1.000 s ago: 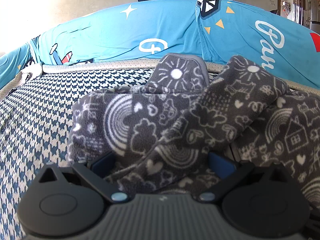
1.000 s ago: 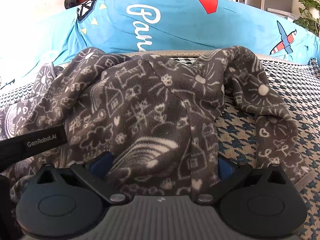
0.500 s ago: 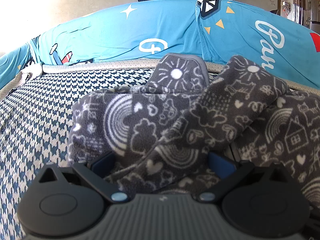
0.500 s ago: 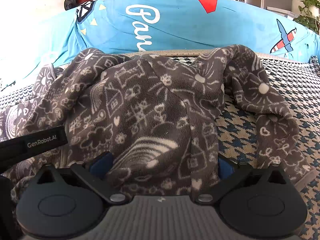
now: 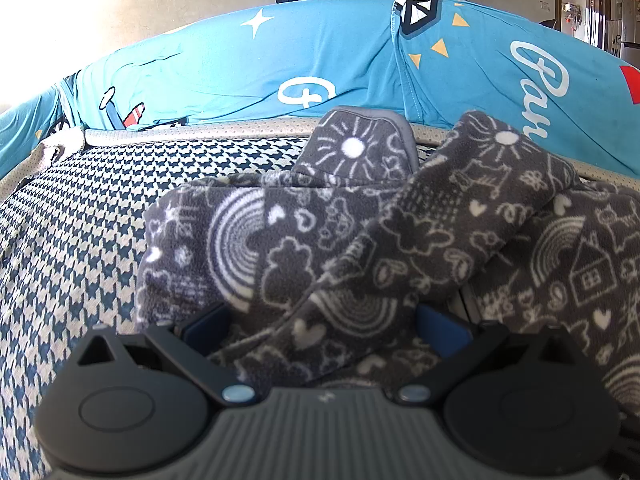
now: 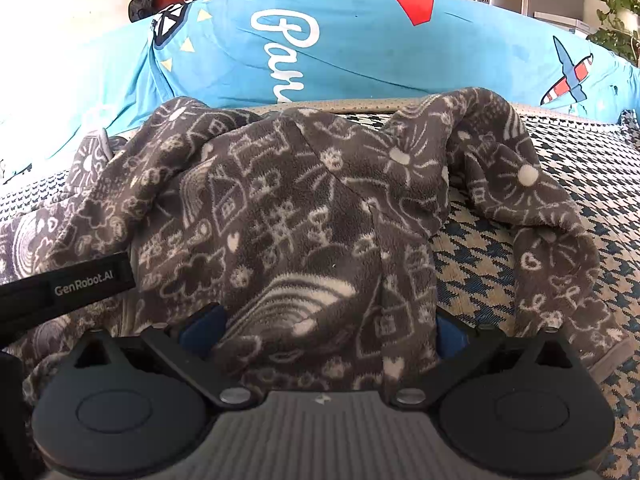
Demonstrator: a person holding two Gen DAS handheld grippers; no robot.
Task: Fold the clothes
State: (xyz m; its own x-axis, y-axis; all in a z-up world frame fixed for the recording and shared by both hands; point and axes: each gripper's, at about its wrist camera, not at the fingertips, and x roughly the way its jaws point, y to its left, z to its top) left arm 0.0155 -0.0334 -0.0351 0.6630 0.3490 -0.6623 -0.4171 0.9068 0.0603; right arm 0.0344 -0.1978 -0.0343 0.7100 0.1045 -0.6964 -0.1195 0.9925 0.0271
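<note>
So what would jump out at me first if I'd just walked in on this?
Probably the grey fleece garment with white doodles, heaped on the houndstooth cover in the middle of both views. Each gripper, left and right, has fleece bunched between its fingers. Behind runs a bright blue cover with white lettering and a little plane.

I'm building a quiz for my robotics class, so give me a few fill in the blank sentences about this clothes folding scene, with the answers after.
1. The grey fleece garment is printed with white ____.
2. It lies on a cover with a blue and cream ____ pattern.
3. Behind it, the cushion is bright ____.
4. Both the left gripper and the right gripper have fleece bunched between their ____.

Answers: doodles; houndstooth; blue; fingers
</note>
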